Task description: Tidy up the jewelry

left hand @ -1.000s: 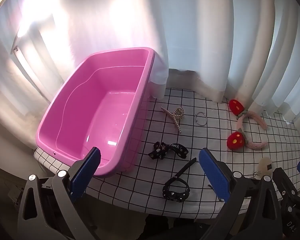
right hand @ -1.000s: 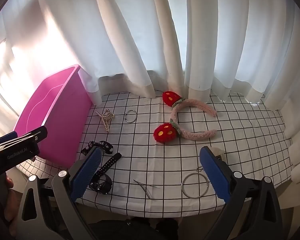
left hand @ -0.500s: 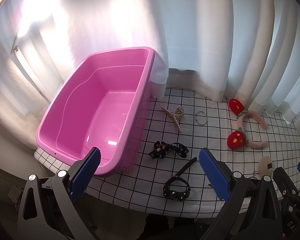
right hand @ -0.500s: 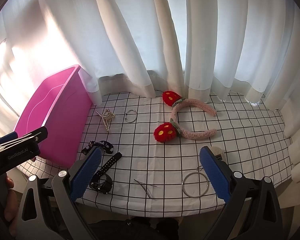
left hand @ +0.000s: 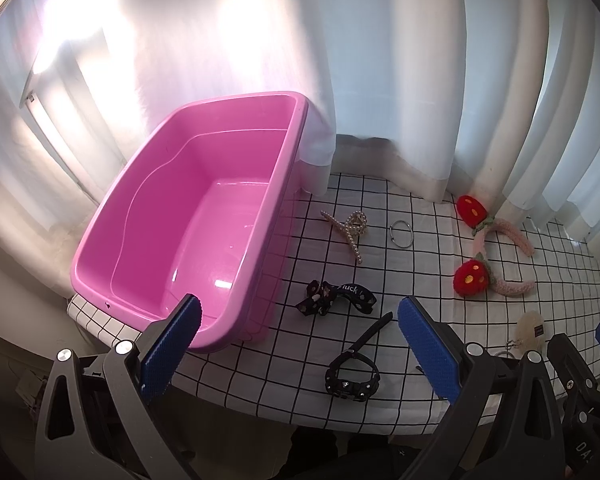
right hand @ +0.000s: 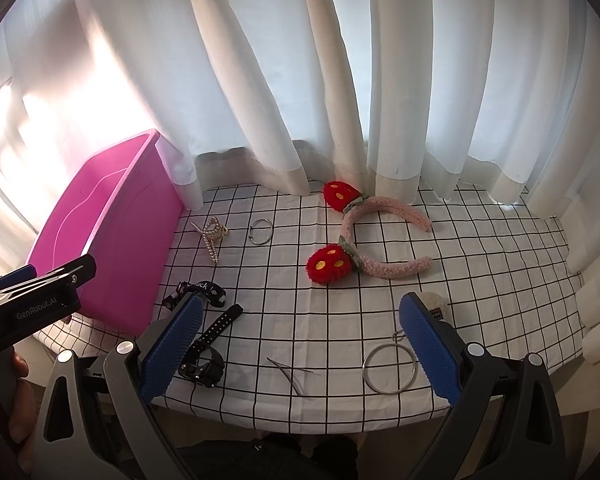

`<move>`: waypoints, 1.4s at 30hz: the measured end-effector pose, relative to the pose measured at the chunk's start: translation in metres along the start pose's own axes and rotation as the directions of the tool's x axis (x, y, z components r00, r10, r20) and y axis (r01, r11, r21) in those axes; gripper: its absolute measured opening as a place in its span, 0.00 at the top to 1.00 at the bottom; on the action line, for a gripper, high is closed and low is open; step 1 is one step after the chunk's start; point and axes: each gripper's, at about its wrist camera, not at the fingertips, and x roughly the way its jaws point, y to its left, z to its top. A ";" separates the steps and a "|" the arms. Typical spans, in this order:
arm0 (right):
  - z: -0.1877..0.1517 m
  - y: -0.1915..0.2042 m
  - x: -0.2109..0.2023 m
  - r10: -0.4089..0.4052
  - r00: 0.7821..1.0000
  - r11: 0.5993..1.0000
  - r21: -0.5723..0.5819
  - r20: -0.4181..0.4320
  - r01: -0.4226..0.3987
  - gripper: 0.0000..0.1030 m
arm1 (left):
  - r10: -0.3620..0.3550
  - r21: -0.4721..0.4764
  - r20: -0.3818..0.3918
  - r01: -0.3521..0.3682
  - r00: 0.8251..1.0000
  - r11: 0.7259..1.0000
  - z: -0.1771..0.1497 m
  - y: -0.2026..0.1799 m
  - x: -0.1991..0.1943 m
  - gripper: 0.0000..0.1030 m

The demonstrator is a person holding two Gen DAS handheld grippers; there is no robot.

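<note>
An empty pink tub [left hand: 204, 216] [right hand: 100, 232] stands at the table's left end. On the grid cloth lie a pearl hair claw [left hand: 350, 228] [right hand: 212, 236], a small silver ring [left hand: 401, 233] [right hand: 261, 231], a black dotted bow clip [left hand: 334, 298] [right hand: 204, 290], a black studded strap [left hand: 354, 368] [right hand: 208, 348], a pink strawberry headband [left hand: 496, 256] [right hand: 364, 240], a large silver hoop [right hand: 389, 368], a thin hairpin [right hand: 294, 372] and a cream pompom [left hand: 531, 329] [right hand: 434, 304]. My left gripper [left hand: 298, 348] and right gripper [right hand: 298, 348] are open, empty, near the front edge.
White curtains [right hand: 300, 80] hang along the table's back edge and drape onto the cloth. The table's front edge [right hand: 300, 420] is just below my grippers. The left gripper's body shows at the left of the right wrist view [right hand: 32, 304].
</note>
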 end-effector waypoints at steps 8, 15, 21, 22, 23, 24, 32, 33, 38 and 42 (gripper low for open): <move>0.000 0.000 0.000 0.001 1.000 1.000 0.001 0.000 -0.001 0.09 | 0.004 0.001 0.002 -0.004 1.000 1.000 0.000 -0.002 0.000 0.06; 0.000 0.000 0.000 0.001 1.000 1.000 0.001 0.000 -0.001 0.09 | 0.005 0.002 0.004 -0.005 1.000 1.000 -0.001 -0.001 0.001 0.06; 0.000 -0.001 0.000 0.001 1.000 1.000 0.002 -0.001 -0.001 0.09 | 0.005 0.001 0.004 -0.005 1.000 1.000 -0.001 0.000 0.001 0.06; 0.000 -0.001 0.000 0.001 1.000 1.000 0.002 -0.001 -0.001 0.09 | 0.005 0.002 0.004 -0.005 1.000 1.000 -0.001 0.000 0.001 0.06; 0.000 -0.001 0.000 0.001 1.000 1.000 0.002 -0.001 -0.001 0.09 | 0.005 0.002 0.004 -0.005 1.000 1.000 -0.001 0.000 0.001 0.06; 0.000 -0.001 0.000 0.002 1.000 1.000 0.002 -0.001 -0.002 0.09 | 0.005 0.001 0.004 -0.005 1.000 1.000 -0.001 0.000 0.000 0.06; 0.000 -0.001 0.000 0.002 1.000 1.000 0.003 -0.002 -0.002 0.09 | 0.004 0.003 0.001 -0.004 1.000 1.000 -0.003 -0.001 0.001 0.06; 0.000 -0.001 0.000 0.002 1.000 1.000 0.002 -0.002 -0.002 0.09 | 0.004 0.003 0.002 -0.004 1.000 1.000 -0.003 -0.001 0.001 0.06; 0.001 -0.001 0.000 0.003 1.000 1.000 0.003 -0.002 -0.002 0.09 | 0.003 0.003 -0.001 -0.003 1.000 1.000 -0.003 -0.001 0.001 0.06; -0.001 -0.002 0.001 0.002 1.000 1.000 0.006 -0.006 -0.002 0.09 | 0.001 0.002 -0.010 -0.001 1.000 1.000 -0.004 -0.001 0.004 0.06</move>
